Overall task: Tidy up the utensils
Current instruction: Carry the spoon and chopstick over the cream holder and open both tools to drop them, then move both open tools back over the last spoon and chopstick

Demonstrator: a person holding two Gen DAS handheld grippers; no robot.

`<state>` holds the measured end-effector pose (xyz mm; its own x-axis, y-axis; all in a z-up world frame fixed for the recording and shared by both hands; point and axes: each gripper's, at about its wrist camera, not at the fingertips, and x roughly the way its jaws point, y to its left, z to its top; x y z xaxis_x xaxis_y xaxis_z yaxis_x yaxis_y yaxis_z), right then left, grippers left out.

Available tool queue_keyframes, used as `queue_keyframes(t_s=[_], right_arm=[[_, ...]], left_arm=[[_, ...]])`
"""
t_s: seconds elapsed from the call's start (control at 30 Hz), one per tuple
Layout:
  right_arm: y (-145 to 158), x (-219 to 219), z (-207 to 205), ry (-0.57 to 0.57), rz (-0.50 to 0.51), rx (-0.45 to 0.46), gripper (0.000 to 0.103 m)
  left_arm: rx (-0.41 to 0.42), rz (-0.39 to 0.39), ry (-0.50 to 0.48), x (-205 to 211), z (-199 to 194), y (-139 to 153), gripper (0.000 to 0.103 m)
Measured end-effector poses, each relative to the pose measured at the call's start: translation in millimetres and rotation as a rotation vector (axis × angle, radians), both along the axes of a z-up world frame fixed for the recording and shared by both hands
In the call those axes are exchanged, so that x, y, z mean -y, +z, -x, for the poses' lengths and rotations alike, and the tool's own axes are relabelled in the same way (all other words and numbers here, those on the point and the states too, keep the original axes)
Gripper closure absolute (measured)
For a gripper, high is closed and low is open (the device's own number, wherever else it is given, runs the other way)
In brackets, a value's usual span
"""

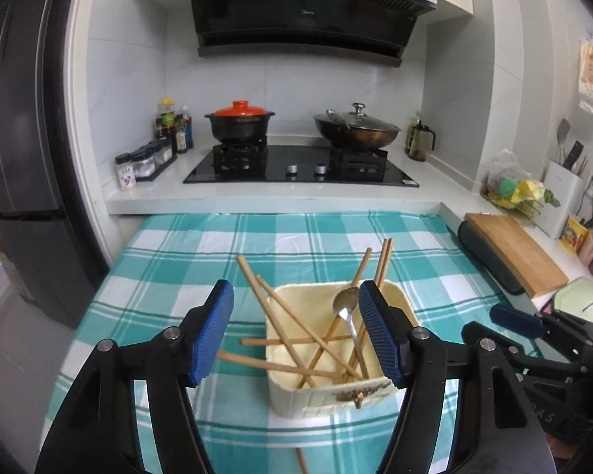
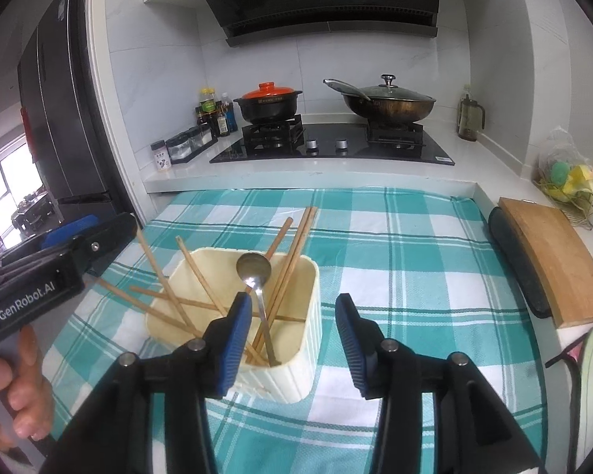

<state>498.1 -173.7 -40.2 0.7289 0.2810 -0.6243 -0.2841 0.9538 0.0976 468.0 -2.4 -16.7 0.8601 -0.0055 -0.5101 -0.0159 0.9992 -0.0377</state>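
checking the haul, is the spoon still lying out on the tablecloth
No, the spoon stands in the cream holder among the chopsticks, bowl end up.

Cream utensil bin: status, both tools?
Left tool open, empty. Right tool open, empty. Cream ribbed plastic bin holds wooden chopsticks and metal spoon; one chopstick on the teal checked cloth. Nothing blocking.

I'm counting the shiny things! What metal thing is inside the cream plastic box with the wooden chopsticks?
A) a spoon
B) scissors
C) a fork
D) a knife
A: a silver metal spoon leans in the cream ribbed plastic box, bowl end up, among the brown wooden chopsticks; no other metal utensil shows in there.
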Motion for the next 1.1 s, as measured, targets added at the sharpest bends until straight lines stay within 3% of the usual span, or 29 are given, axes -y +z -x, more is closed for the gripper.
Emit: queue_keyframes(t_s=[0.5, 1.1], right_arm=[[-4, 16, 132, -0.013, 0.021, 0.029, 0.052], [-17, 28, 192, -0.033, 0.018, 0.041, 0.051]], left_arm=[[0.022, -0.081, -0.017, 7, 124, 10, 0.031], [-0.013, -0.138, -0.004, 9, 172, -7, 0.028]])
